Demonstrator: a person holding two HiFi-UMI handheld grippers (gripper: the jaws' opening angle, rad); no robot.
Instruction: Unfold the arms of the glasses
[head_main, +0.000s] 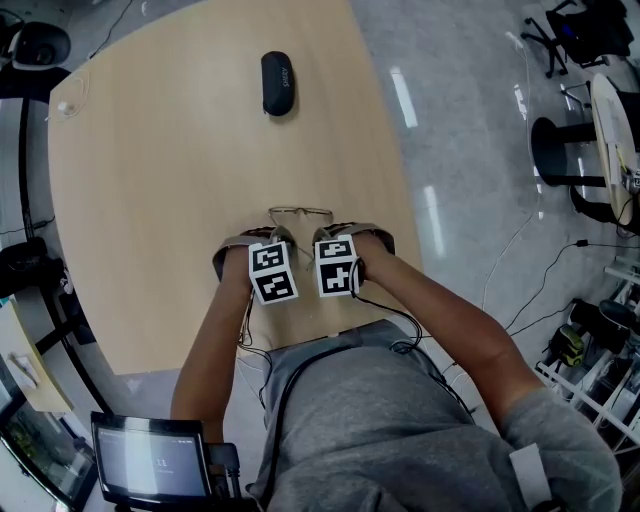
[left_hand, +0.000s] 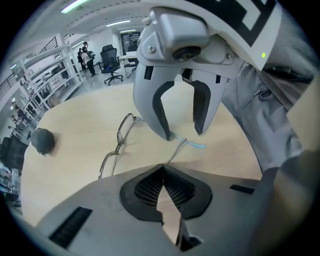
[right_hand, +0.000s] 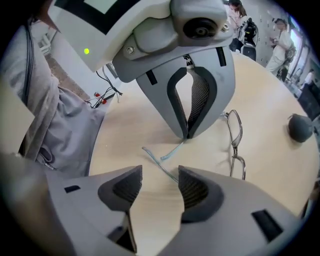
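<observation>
Head view: glasses (head_main: 300, 213) crosswise, front away.

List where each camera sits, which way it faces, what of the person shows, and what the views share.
Head view: on the person's head, facing steeply down at the table; forearms and grey shirt show.
Left gripper view: on the left gripper, looking along its jaws, shut on a glasses arm; shirt at right.
Right gripper view: on the right gripper, jaws open around the other arm; shirt at left.
Shared: all show the glasses and dark case; each gripper view sees the opposite gripper.
</observation>
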